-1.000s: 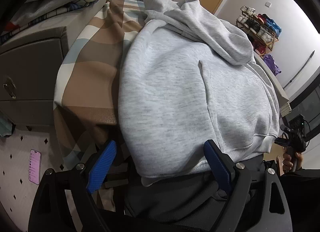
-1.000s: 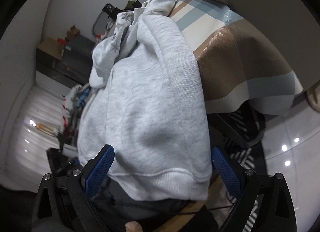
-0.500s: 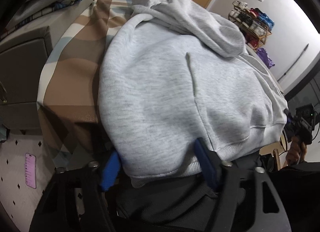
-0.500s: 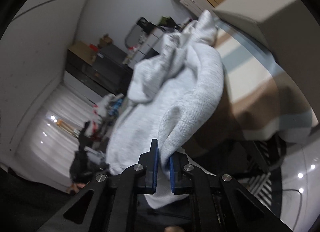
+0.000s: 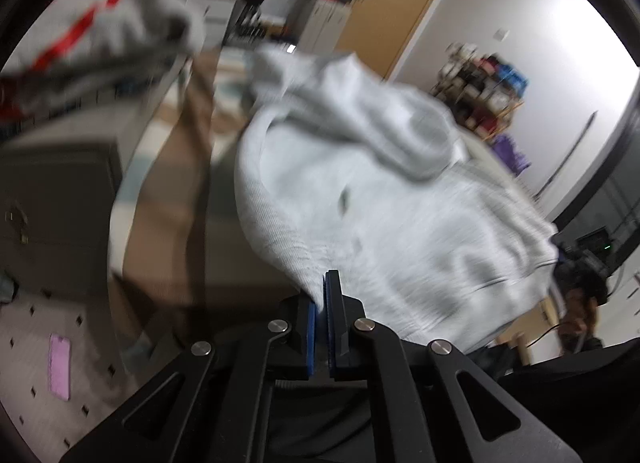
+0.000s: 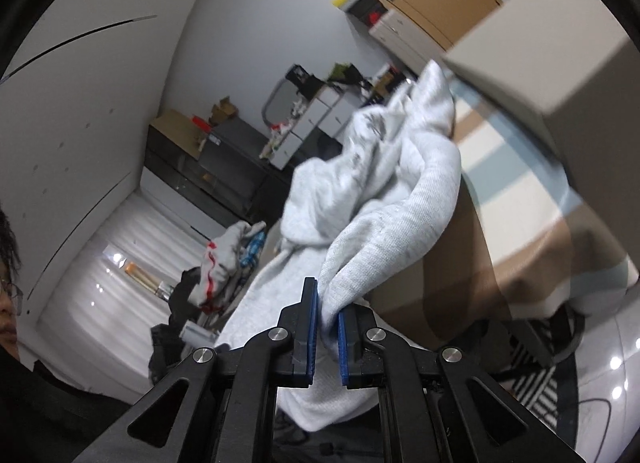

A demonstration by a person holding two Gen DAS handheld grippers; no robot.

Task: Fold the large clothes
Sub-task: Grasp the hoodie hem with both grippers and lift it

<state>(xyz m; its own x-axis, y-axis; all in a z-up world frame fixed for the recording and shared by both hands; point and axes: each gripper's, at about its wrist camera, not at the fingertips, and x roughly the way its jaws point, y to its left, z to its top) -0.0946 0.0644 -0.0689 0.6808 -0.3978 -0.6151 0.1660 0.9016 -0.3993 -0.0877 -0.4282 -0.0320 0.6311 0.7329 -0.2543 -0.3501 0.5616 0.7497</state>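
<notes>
In the left wrist view, which is blurred, a pink phone (image 5: pixel 59 366) lies on the dotted floor (image 5: pixel 28 323) at the far left. Above it stands a grey cabinet (image 5: pixel 60 191) with a heap of other clothes (image 5: pixel 100 35) on top. To its right, a table under a brown, cream and pale blue checked cloth (image 5: pixel 168 199) carries the light grey hoodie (image 5: pixel 400 215), which covers most of the tabletop and hangs over the near edge. The left gripper (image 5: pixel 321 303) is fully closed, its blue pads pinching a fold of the hoodie's left hem corner. At the far right of this view the right gripper shows small and dark at the hoodie's other corner, with a shoe rack (image 5: pixel 480 95) against the far wall beyond.

In the right wrist view, dark low cabinets (image 6: pixel 208 159) stand along the far wall on the left, with a pile of clothes (image 6: pixel 224 259) nearer. In the middle, the right gripper (image 6: pixel 328 323) is nearly closed, its blue pads clamped on a thick bunch of the hoodie (image 6: pixel 392 207), whose fabric rises from the jaws and runs back onto the table. To the right lies the checked cloth (image 6: pixel 520 199).
</notes>
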